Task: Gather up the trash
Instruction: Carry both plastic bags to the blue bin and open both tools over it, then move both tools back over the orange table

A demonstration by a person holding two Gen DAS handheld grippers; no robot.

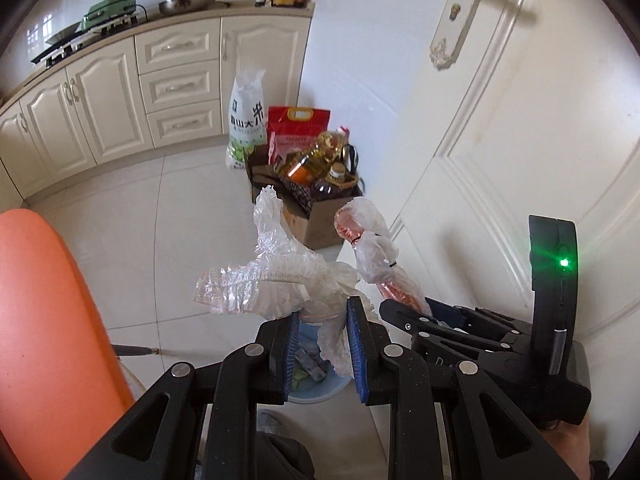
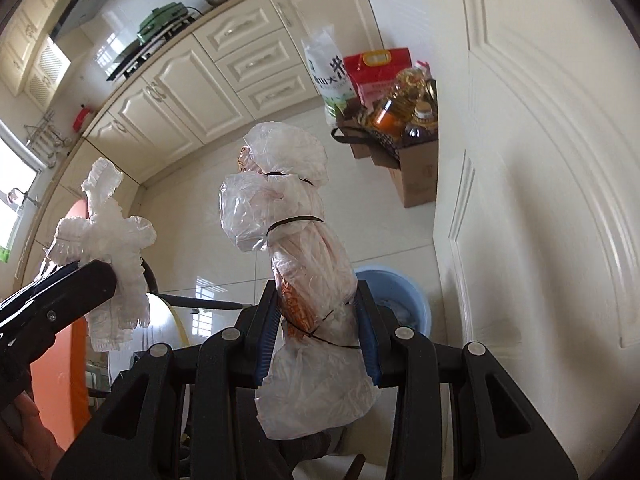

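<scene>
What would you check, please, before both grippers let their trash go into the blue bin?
1. Left gripper shut on crinkled plastic wrap: ok.
2. Right gripper shut on tied plastic bundle: ok.
3. Blue bin on the floor, open at the top: ok.
4. Wrap directly over the bin's opening: ok, seen between the jaws.
5. Bundle over the bin: cannot tell; the bin shows behind it, to the right.
6. Room left in the bin: cannot tell.

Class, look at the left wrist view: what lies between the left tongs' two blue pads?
Crumpled clear plastic is pinched between the pads. Below, through the gap, the blue bin shows, with trash inside.
</scene>
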